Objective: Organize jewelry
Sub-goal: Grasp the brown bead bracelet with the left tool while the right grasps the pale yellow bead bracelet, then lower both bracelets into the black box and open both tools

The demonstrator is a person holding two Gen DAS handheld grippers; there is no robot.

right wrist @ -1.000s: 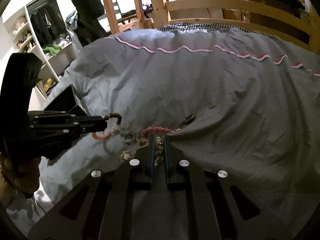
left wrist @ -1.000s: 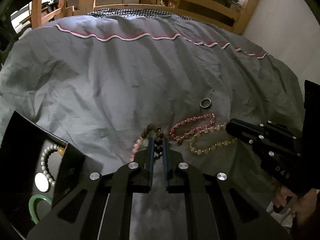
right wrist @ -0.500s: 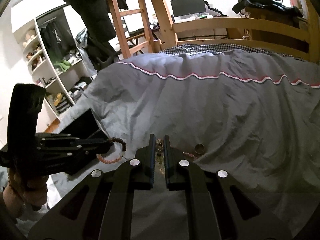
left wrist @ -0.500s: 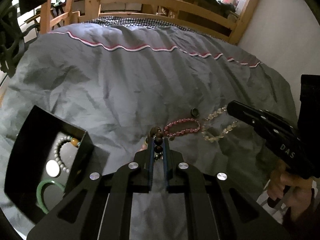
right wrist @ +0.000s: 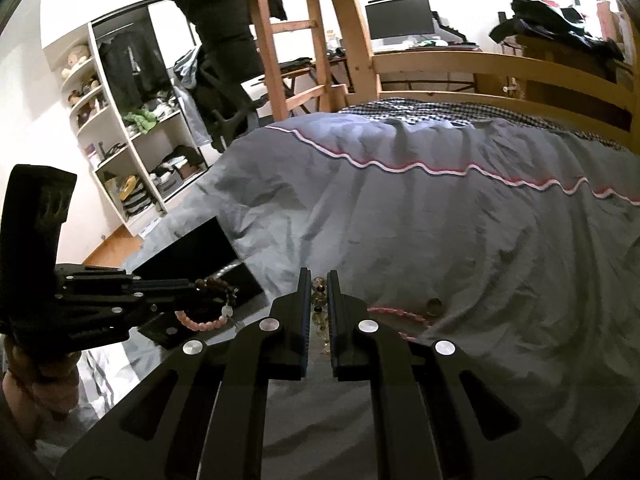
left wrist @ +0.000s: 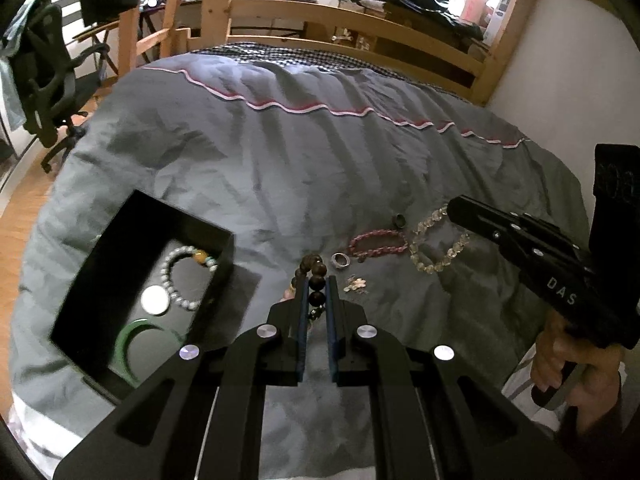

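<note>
My left gripper (left wrist: 316, 280) is shut on a brown and pink bead bracelet (left wrist: 314, 270) and holds it above the grey bedspread, right of a black box (left wrist: 218, 264). The box holds a white bead bracelet (left wrist: 176, 280), a silver disc (left wrist: 155, 300) and a green bangle (left wrist: 130, 340). My right gripper (right wrist: 319, 276) is shut on a pale yellow bead bracelet (right wrist: 318, 286), lifted; it also shows in the left wrist view (left wrist: 434, 240). A red bead bracelet (left wrist: 378, 242), a silver ring (left wrist: 340, 260), a dark ring (left wrist: 400, 222) and a small charm (left wrist: 356, 285) lie on the bedspread.
The wooden bed frame (left wrist: 360, 20) rises behind the bed. An office chair (left wrist: 48, 92) stands at the far left. White shelves (right wrist: 132, 160) stand left of the bed. The left gripper with its bracelet (right wrist: 208, 304) shows in the right wrist view.
Both grippers have risen from the bedspread. The left one lifted the brown and pink bracelet and drew back toward the box. The right one lifted one end of the pale bracelet.
</note>
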